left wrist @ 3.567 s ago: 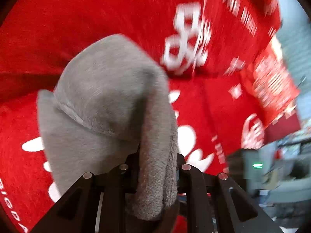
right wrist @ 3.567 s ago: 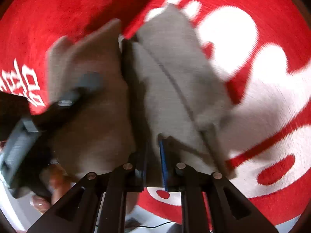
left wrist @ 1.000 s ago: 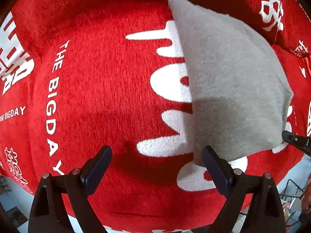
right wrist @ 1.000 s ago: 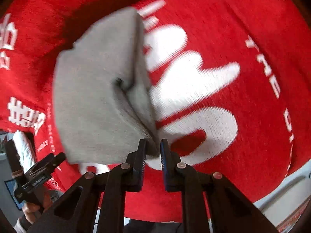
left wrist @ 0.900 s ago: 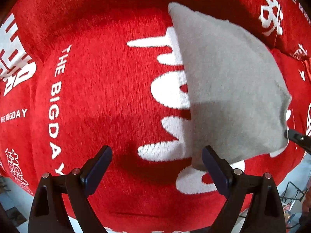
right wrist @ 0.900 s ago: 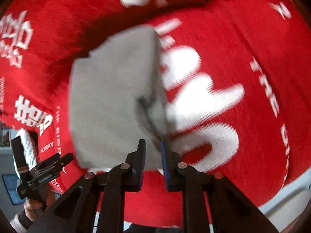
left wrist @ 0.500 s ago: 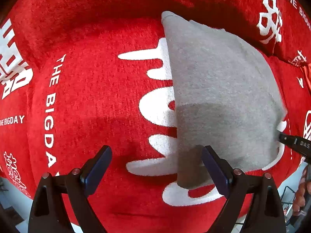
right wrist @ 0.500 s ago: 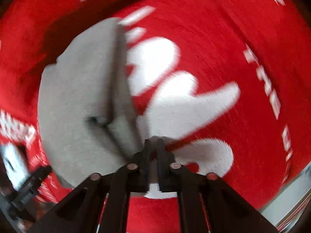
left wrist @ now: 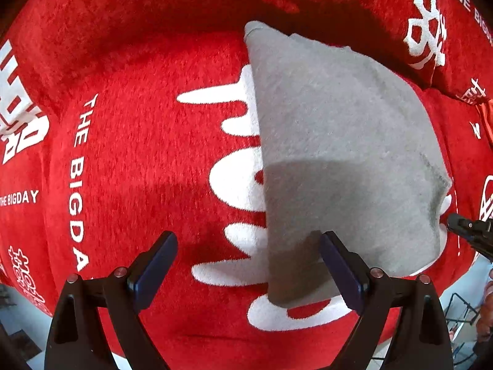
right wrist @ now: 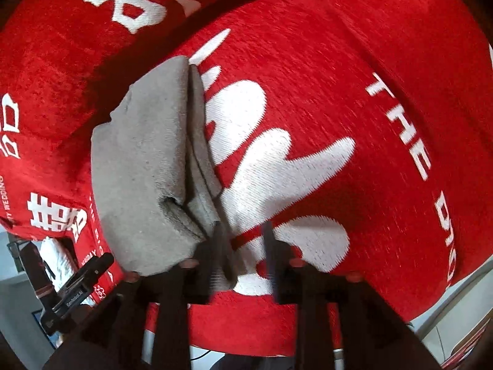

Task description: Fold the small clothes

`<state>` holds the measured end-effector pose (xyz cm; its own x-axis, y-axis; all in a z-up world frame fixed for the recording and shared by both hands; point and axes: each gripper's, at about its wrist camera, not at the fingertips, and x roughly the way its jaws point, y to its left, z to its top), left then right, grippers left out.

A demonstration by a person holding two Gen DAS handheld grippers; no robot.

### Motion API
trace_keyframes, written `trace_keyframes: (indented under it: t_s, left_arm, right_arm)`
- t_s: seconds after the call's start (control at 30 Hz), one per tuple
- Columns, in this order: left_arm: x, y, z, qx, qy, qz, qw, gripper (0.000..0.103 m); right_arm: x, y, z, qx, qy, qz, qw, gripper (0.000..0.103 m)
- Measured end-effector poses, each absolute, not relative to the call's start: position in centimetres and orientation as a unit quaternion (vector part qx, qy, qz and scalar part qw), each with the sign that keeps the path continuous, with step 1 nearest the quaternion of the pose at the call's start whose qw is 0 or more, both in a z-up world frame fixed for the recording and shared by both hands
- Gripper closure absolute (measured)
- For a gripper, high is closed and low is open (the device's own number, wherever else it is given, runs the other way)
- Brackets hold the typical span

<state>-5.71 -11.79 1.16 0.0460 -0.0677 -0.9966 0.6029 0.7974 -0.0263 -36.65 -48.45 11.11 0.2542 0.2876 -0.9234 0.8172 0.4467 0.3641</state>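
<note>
Folded grey garment [left wrist: 339, 141] lying on the red printed cloth [left wrist: 138, 154], left gripper [left wrist: 246, 262] fingers spread wide over its near edge, right gripper [right wrist: 243, 246] fingers blurred, parted, beside its near corner, gripping nothing.

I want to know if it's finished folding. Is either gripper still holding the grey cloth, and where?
Nothing is held. The left gripper is wide open, and the right gripper, though blurred, shows a gap between its fingers. The folded grey cloth lies on the red blanket.
</note>
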Motion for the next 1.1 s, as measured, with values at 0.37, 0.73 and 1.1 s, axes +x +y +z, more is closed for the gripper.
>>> trace_keyframes:
  t_s: [0.37, 0.73, 1.1]
  left_arm:
    - [-5.5, -12.9, 0.8, 0.208, 0.662, -0.241, 0.678, 0.009]
    - [-2.7, -13.5, 2.1, 0.153, 0.655, -0.254, 0.695, 0.000]
    - [2.6, -14.5, -2.0, 0.071, 0.704, -0.291, 0.644, 0.000]
  right_arm:
    - [-35.7, -49.5, 11.5, 0.481, 0.570, -0.196, 0.637, 0.045]
    - [-34.1, -51.0, 11.4, 0.489, 0.558, -0.150, 0.653, 0.027]
    - [-31.5, -53.5, 7.1, 0.553, 0.536, -0.059, 0.636, 0.027]
